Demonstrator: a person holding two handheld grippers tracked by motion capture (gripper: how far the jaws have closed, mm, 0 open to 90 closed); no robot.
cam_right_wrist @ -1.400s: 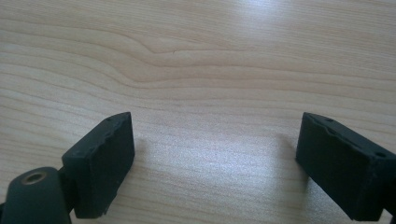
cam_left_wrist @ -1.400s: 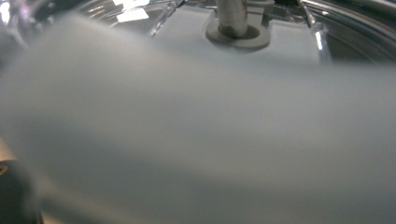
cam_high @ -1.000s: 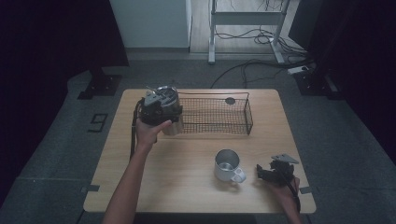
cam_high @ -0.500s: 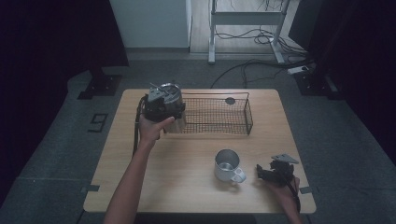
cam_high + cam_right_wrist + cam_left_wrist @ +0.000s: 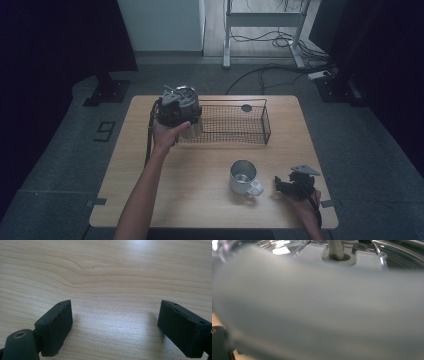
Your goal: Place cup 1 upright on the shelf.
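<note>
In the high view the left hand-held gripper (image 5: 176, 107) sits left of centre in the upper half of the frame, gripping a steel mug (image 5: 189, 112) by its side and holding it up at the left end of the wire basket (image 5: 250, 131), the mug's open mouth facing up. In the left gripper view the mug's pale metal wall (image 5: 317, 307) is pressed up close and blurred. The basket stands on the far half of the worktop (image 5: 200, 170) with a small dark disc (image 5: 246, 107) lying inside near its back wall. A second steel mug (image 5: 243, 177) stands upright in the lower right of the frame, its handle turned toward the right hand-held gripper (image 5: 286, 184), which rests on the worktop just beside it without touching. In the right gripper view the right hand-held gripper (image 5: 115, 322) has its two jaws apart with only bare wood between them; they have just been closing, on nothing.
</note>
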